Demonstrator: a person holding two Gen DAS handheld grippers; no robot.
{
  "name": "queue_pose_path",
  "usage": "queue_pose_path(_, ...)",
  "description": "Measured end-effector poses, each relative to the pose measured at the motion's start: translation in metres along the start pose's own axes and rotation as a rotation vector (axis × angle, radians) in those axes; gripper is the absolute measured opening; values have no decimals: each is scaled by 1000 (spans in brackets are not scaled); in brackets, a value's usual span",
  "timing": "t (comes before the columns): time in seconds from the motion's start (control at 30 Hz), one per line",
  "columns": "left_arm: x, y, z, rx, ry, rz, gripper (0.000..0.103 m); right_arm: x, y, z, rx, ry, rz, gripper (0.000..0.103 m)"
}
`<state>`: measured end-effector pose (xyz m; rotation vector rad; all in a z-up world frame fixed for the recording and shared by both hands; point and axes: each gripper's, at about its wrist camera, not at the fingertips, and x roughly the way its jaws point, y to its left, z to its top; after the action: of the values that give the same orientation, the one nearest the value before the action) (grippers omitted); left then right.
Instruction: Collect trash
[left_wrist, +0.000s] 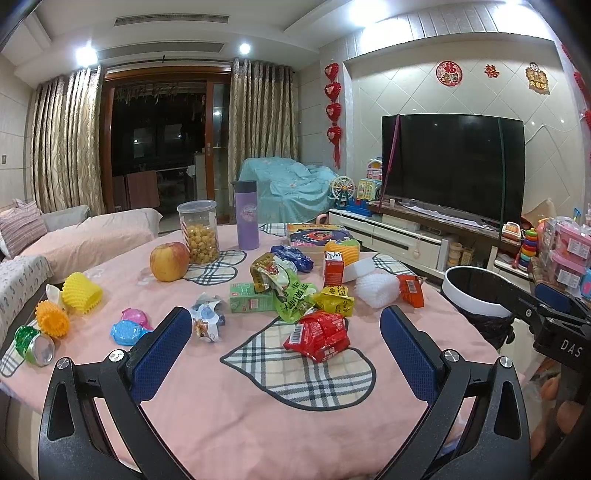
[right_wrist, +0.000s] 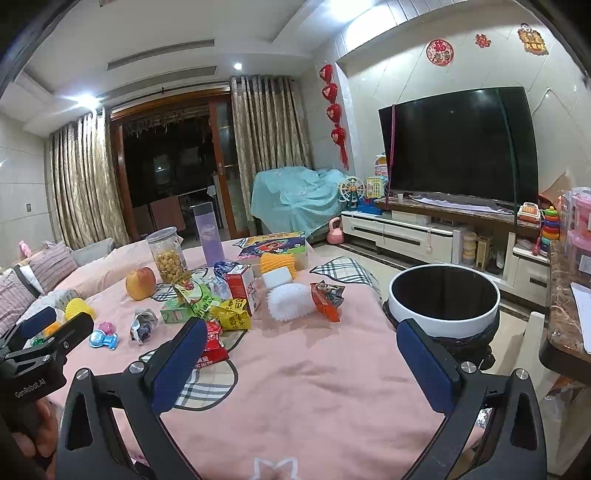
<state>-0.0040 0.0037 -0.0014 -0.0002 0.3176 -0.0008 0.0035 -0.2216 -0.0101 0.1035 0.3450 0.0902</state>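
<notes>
Both grippers hang above the near edge of a table covered by a pink cloth (left_wrist: 229, 406), and neither holds anything. The left gripper (left_wrist: 286, 334) has its blue pads spread wide apart, with a red wrapper (left_wrist: 317, 334) lying on the cloth between and just beyond them. The right gripper (right_wrist: 301, 345) is likewise spread wide, over a bare stretch of cloth near the right edge.

The trash lies in a loose heap at the middle of the tabletop: a green carton (left_wrist: 251, 301), a green bag (left_wrist: 291, 291), a yellow wrapper (left_wrist: 334, 301), a red carton (left_wrist: 333, 268), a white foam net (left_wrist: 375, 290) and an orange wrapper (left_wrist: 412, 290). Toward the left edge sit a crumpled silver wrapper (left_wrist: 207, 317), two small jelly cups (left_wrist: 129, 326), two yellow foam nets (left_wrist: 81, 293) and a green can (left_wrist: 35, 341) on its side.

An apple (left_wrist: 169, 261), a jar of snacks (left_wrist: 198, 232), a purple bottle (left_wrist: 246, 214) and a picture book (left_wrist: 317, 234) stand toward the far edge. A white-rimmed bin (right_wrist: 443, 299) lined with a dark bag stands just beside the table's right edge.
</notes>
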Motion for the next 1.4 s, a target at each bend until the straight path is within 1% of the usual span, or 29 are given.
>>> queue_pose_path(0.9,-2,2,-1,-3,2,-5,103,-2,9,0,-4,1,11,103)
queue_pose_path(1.4,-1,2,-1,-3,9,-5,103,-2,7,1,2,6,19,103)
